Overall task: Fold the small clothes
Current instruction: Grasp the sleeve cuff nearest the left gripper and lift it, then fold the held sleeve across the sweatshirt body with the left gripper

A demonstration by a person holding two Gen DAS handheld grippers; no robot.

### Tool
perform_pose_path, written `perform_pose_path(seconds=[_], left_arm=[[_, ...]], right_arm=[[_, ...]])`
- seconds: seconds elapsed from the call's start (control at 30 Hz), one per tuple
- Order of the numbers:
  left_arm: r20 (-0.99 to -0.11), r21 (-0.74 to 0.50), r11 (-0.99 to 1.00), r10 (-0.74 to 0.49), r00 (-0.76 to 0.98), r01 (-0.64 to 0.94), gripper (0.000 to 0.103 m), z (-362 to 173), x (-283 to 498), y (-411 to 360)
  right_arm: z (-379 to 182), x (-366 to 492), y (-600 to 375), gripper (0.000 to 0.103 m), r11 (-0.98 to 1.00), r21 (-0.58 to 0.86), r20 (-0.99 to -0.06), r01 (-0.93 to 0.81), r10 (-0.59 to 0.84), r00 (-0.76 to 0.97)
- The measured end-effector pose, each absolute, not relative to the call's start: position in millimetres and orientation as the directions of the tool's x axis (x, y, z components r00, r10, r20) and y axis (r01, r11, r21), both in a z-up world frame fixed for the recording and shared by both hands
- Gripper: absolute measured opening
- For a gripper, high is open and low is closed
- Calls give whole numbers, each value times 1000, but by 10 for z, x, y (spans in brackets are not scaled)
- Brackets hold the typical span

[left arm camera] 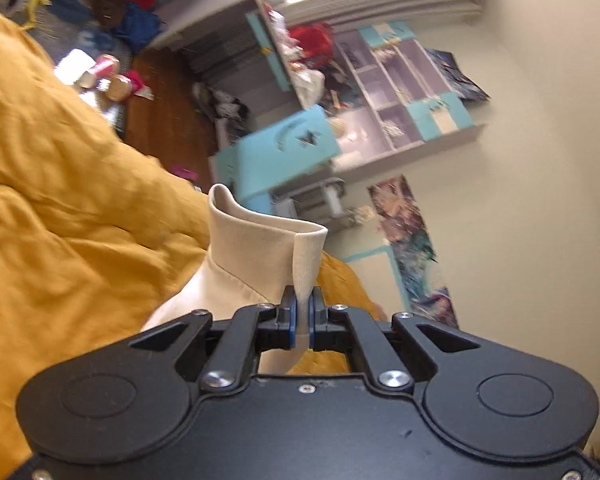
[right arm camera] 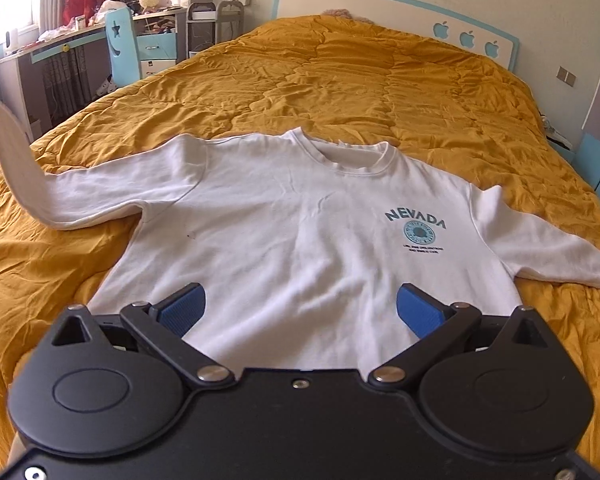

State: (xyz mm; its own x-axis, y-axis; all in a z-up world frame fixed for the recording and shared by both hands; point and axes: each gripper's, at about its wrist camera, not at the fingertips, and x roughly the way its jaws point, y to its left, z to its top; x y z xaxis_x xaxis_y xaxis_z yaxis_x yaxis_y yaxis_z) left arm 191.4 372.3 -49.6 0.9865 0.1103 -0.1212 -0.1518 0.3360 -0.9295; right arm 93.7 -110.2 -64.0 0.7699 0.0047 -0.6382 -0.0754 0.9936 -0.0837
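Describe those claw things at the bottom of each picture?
Both the left gripper and the right gripper are matte black plastic: rounded bodies with embossed ovals, silver screws, hinged link arms, and ribbed blue fingertip pads. No cables or sleeves are visible.

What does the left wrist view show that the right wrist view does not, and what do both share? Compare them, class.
Only the left wrist view shows the left claw shut on the sleeve cuff, plus the purple shelf unit.

Only the right wrist view shows the open right claw, the sweatshirt's body with its NEVADA print, and the headboard.

Both show the raised sleeve, the yellow quilt and the blue chair.
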Motion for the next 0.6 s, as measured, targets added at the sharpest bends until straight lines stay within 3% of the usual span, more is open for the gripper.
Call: perform_pose_path(seconds=[0.13, 0.3, 0.47, 0.57, 0.6], left_arm=[[-19, -905, 426, -96, 995, 24, 2, 33, 2394, 2878], [19, -885, 425, -375, 927, 191, 2, 237, 2984, 1581], [-62, -880, 421, -562, 825, 221, 5, -165, 3354, 317], [-173, -877, 443, -652, 738, 186, 29, -586, 3477, -366], [-199, -885, 435, -671, 715, 162, 29, -704, 3465, -498]], right_arm=[[-643, 872, -1394, 103, 998, -52, -640, -31, -10, 768], [-646, 789, -1794, 103, 999, -7, -644, 43, -38, 764], [-669, 739, -2143, 103, 993, 8, -657, 119, -85, 749], [-699, 731, -2323, 103, 987, 7, -665, 159, -114, 738], [-717, 723, -2376, 103, 986, 6, -667, 169, -122, 735]])
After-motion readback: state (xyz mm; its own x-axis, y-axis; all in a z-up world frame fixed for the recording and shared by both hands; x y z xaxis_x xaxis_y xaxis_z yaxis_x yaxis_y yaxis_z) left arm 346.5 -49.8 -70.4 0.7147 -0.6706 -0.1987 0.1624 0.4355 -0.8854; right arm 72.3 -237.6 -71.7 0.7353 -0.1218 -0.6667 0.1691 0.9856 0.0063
